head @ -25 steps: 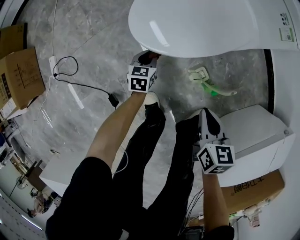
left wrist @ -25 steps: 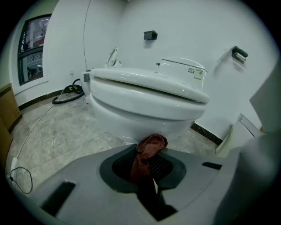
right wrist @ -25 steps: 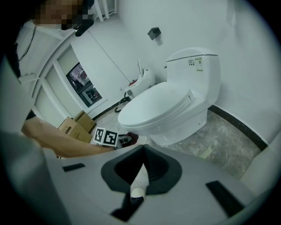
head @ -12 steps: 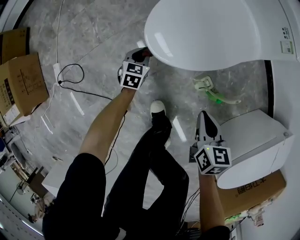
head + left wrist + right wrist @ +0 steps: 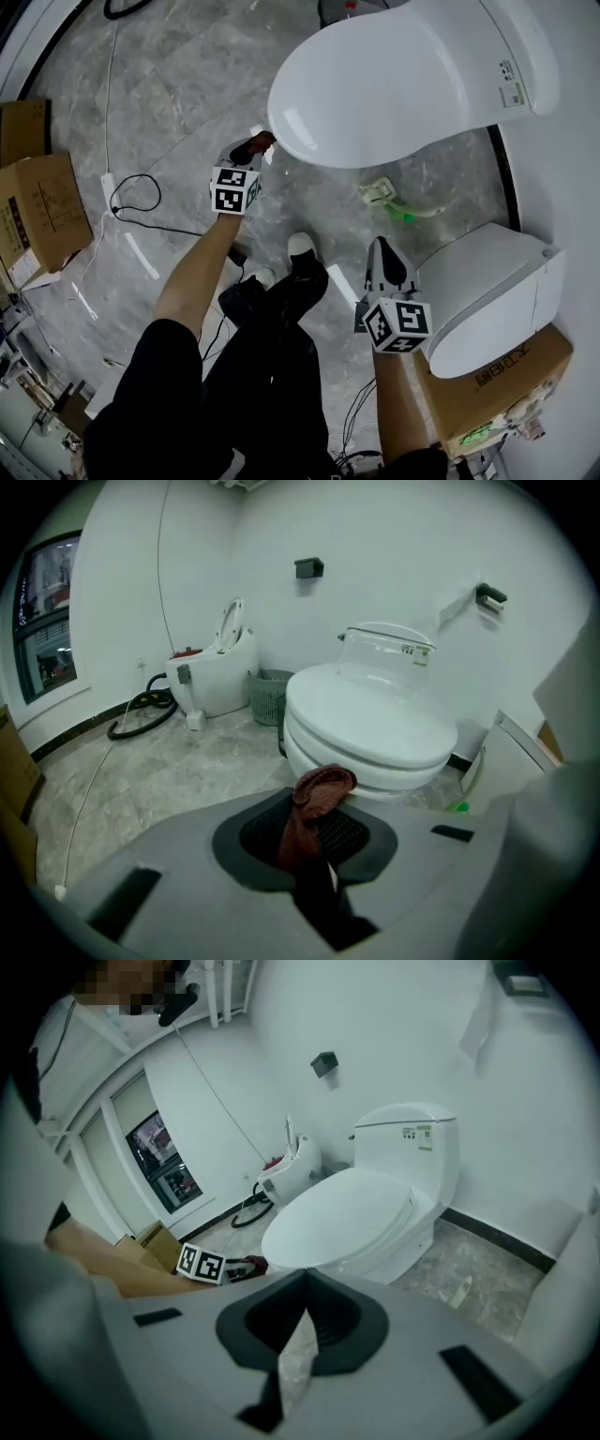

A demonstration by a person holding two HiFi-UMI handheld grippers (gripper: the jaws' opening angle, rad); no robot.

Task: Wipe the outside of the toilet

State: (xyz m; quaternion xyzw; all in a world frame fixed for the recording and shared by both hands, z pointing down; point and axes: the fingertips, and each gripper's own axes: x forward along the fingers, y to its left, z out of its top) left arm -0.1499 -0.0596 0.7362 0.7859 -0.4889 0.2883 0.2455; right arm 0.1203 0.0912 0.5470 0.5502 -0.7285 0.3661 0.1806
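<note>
A white toilet [image 5: 403,84] is seen standing with its back against a white wall [image 5: 572,187], straight ahead of the person. Its lid is shut, and the glossy, rounded top shows bright streaks of reflected light. A small label is stuck on the cistern, and the body is shown clean and unmarked in both gripper views. The left hand-held gripper [image 5: 255,147] is held just beside the front rim of the bowl. Its jaws are clamped on a dark reddish-brown cloth [image 5: 314,803], which is bunched up above them. Whether the cloth touches the toilet cannot be told. The right hand-held gripper [image 5: 382,255] is held low and well apart from the bowl. Its jaws are pressed together on a pale strip [image 5: 295,1363], of cloth or paper, which cannot be told. The floor [image 5: 178,84] is laid with grey, marbled tiles, across which a black cable [image 5: 131,202] is trailed. Cardboard boxes [image 5: 37,197] are stacked at the left, and a green and white object [image 5: 398,202] is left lying beside the base. A second toilet [image 5: 211,672] with its lid raised, a bin [image 5: 270,696] and a coiled dark hose [image 5: 141,714] are seen by the far wall, beside a window [image 5: 42,611].
</note>
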